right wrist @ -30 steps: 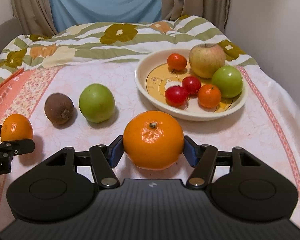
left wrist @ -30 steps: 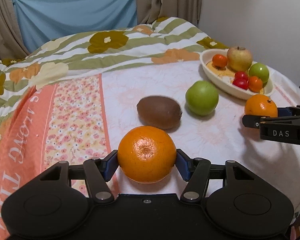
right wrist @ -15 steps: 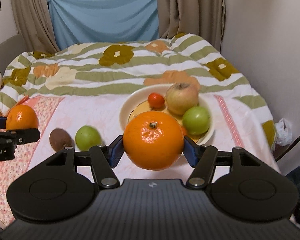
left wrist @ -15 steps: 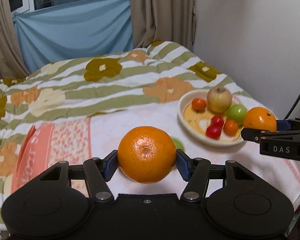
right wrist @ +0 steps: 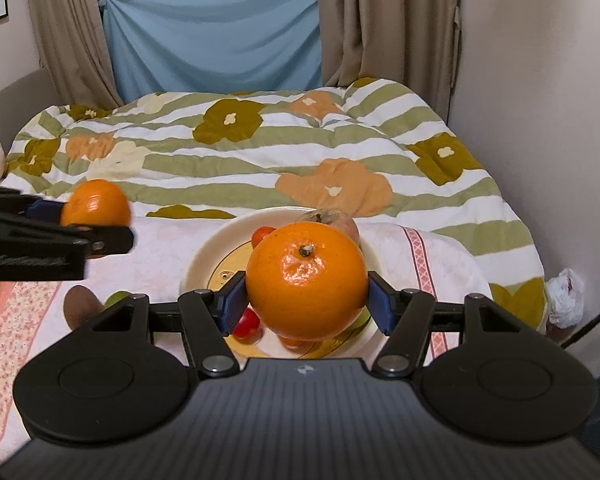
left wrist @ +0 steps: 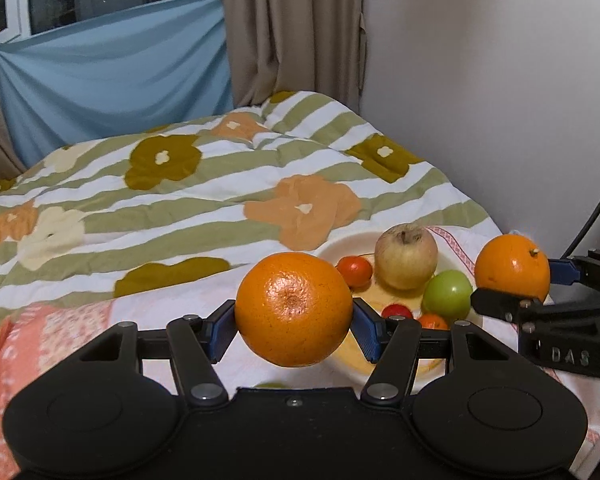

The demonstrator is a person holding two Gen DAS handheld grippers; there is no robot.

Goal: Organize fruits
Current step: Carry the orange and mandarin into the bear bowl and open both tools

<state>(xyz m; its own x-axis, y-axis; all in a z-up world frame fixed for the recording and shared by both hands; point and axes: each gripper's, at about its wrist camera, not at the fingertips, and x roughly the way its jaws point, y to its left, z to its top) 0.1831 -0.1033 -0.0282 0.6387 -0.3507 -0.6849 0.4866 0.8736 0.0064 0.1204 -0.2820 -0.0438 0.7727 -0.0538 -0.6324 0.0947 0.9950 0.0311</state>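
Behind everything, a blue cloth (right wrist: 216, 36) hangs between beige curtains (right wrist: 388, 20), and a bed (right wrist: 260, 152) with a green-striped, flowered quilt fills the middle of both views.

Your left tongs (left wrist: 294, 322) are partly spread and clamped on an orange (left wrist: 294, 308) at centre frame: the blue pads (left wrist: 222, 330) press its two sides, and it hangs clear of the bedding. It is round, glossy and pebbled, with its navel end facing the camera.

Your right tongs (right wrist: 306, 296) are likewise partly spread and clamped on a second orange (right wrist: 306, 282), centre frame, which shows a short brown stem stub on top and bright highlights on its skin. It sits in front of the cream bowl (right wrist: 204, 256), hiding much of it.

In the left wrist view the bowl lies right of centre on a pale pink cloth (left wrist: 172, 312) and holds a yellowish apple (left wrist: 406, 256), a green apple (left wrist: 448, 295), a small orange-red fruit (left wrist: 354, 271) and a small red fruit (left wrist: 397, 312). The right tongs and their orange enter at the right edge.

In the right wrist view a brown kiwi (right wrist: 78, 306) lies at lower left on the cloth, with a sliver of green fruit (right wrist: 116, 298) just beside it.
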